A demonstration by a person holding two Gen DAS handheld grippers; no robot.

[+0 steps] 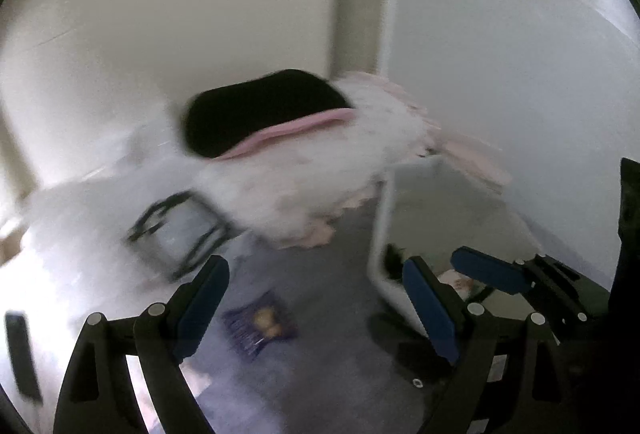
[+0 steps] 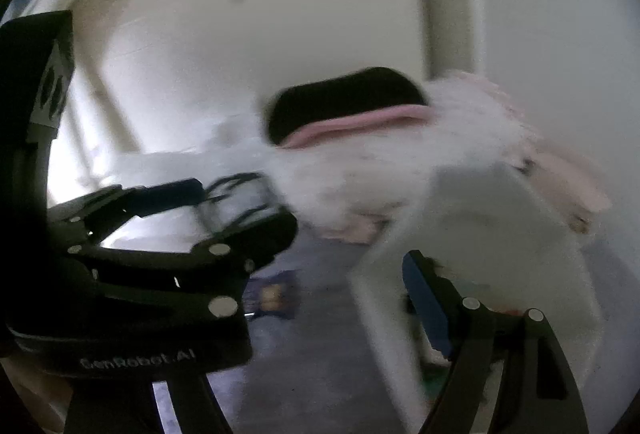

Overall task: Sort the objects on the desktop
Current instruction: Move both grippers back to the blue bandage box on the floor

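Both views are smeared by motion. My left gripper (image 1: 316,266) hangs open over the grey desk with nothing between its blue pads. Below it on the desk lies a purple snack packet (image 1: 260,326) (image 2: 272,296). My right gripper (image 2: 318,262) also stands wide open and holds nothing. Its left finger is hidden behind the black body of the left gripper (image 2: 224,209). In the left wrist view one of its blue pads (image 1: 488,270) shows over a white bin (image 1: 380,218) (image 2: 372,298).
A fluffy white and pink plush (image 1: 304,185) with a black patch lies behind the packet, against the bin. A clear item with black edges (image 1: 176,234) sits to the left. A dark flat object (image 1: 22,354) lies at the far left. Pale walls stand behind.
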